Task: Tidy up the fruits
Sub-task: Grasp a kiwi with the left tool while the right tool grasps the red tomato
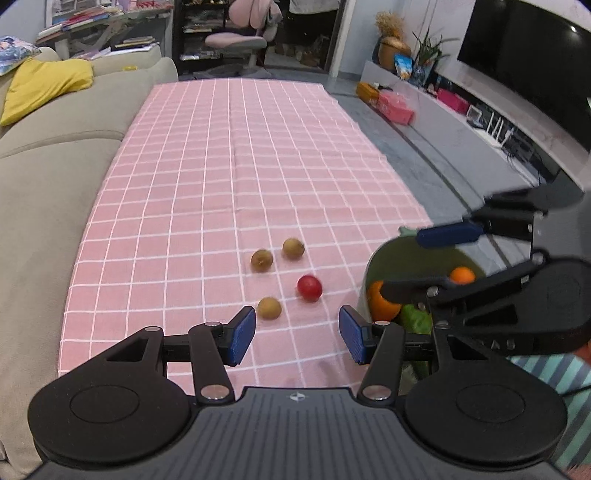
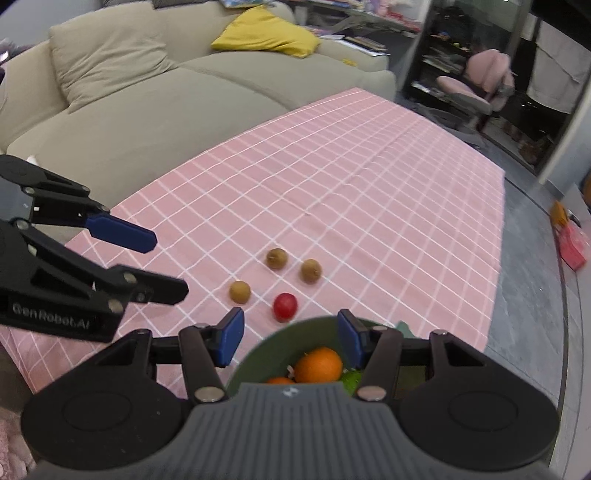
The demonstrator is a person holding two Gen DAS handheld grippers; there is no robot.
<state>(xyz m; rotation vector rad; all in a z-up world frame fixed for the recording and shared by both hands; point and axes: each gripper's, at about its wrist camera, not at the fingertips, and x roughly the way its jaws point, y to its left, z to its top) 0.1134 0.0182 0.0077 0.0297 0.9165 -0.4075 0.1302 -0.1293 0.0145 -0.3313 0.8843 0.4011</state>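
Three small brown fruits [image 1: 269, 308] [image 1: 262, 260] [image 1: 293, 248] and a red fruit [image 1: 309, 287] lie on the pink checked tablecloth [image 1: 221, 166]. A green bowl [image 1: 376, 264] at the table's right edge holds oranges [image 1: 382, 301] and a green fruit [image 1: 417, 317]. My left gripper [image 1: 297, 334] is open and empty, just short of the nearest brown fruit. My right gripper [image 2: 290, 338] is open and empty above the bowl [image 2: 295, 328], over an orange [image 2: 318, 364]. The red fruit [image 2: 284, 306] and brown fruits [image 2: 240, 291] lie just beyond the bowl.
A beige sofa [image 1: 55, 147] with a yellow cushion [image 1: 44, 86] runs along the table's left side. A TV bench [image 1: 461, 122] with boxes and plants stands to the right across a grey floor. A pink chair [image 1: 243, 33] stands beyond the far end.
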